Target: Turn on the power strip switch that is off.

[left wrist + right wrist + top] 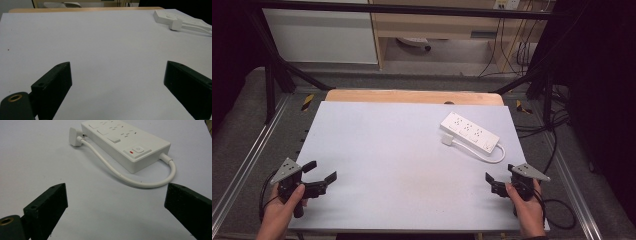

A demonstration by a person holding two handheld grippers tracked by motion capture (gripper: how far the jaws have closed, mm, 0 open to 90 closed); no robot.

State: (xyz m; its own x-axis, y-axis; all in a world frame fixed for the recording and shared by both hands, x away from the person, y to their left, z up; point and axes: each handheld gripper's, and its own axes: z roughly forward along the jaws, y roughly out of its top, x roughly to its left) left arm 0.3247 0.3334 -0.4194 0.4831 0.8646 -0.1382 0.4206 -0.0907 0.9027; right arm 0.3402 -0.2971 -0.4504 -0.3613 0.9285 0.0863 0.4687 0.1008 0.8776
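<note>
Your right gripper point(116, 202) sits w/ jaws wide, nothing btwn them; power strip point(127, 141) near at 12 o'clock, plug point(74, 136) at 11. Left gripper point(117, 85) also wide apart, nothing held.

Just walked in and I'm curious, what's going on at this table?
A person sits at a white table holding a claw in each hand. Both the left claw and the right claw are open and hold nothing. A white power strip lies at the table's far right, its cable looped alongside it with the plug lying loose. The right claw is nearer it, apart from it.
</note>
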